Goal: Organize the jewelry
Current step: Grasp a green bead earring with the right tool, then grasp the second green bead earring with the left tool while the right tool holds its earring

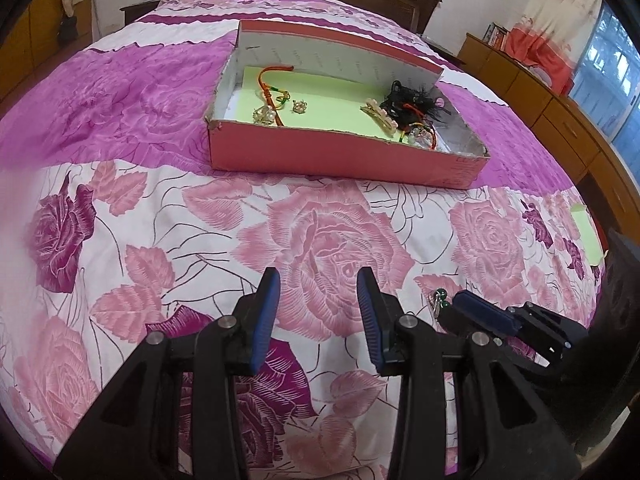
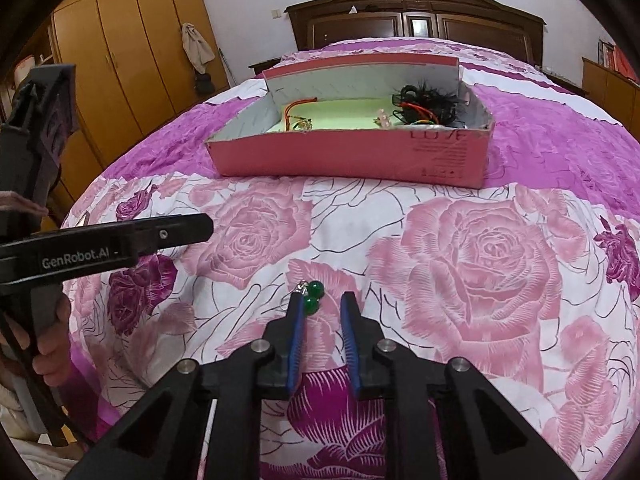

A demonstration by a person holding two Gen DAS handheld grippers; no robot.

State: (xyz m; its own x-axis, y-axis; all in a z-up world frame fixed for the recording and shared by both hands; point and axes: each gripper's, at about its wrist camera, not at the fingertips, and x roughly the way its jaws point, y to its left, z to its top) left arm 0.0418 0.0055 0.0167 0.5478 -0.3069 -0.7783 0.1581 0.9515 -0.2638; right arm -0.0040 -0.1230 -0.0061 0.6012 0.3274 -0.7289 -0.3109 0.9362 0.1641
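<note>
Green beads of an earring (image 2: 313, 298) lie on the rose-print bedspread (image 2: 460, 264), well short of the pink box (image 2: 352, 156); its hook is hard to make out. The right gripper (image 2: 322, 300) stands narrow around them, pads not pressing. The left gripper (image 1: 318, 280) gapes empty over bare bedspread.

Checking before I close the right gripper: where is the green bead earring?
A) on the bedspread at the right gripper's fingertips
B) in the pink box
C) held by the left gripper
A: the green bead earring lies on the bedspread by the right gripper.
</note>
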